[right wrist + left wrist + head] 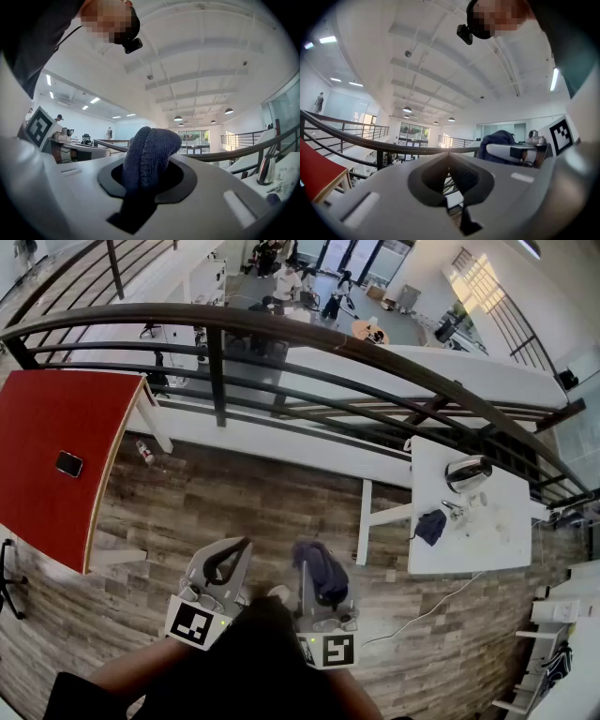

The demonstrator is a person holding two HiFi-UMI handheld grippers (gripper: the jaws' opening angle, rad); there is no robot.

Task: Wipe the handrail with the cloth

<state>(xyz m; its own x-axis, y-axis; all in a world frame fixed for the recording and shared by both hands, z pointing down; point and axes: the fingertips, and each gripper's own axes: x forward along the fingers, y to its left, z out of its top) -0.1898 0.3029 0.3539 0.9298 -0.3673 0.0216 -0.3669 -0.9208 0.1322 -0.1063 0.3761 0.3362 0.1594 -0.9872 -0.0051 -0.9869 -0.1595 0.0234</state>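
Handrail [375, 348] ahead; left gripper [241, 549] beside right gripper [314, 568], cloth [150, 150] in its jaws.

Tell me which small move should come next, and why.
Probably carry the right gripper forward to the handrail. Its jaws are shut on the dark blue cloth, so the cloth is ready, but it is apart from the handrail, which lies ahead.

A dark phone [68, 463] is laid on a red tabletop [56, 409] at left. A kettle [467, 472] is set on a white tabletop [469, 547] at right. Wooden floor [262, 493] is seen between them.
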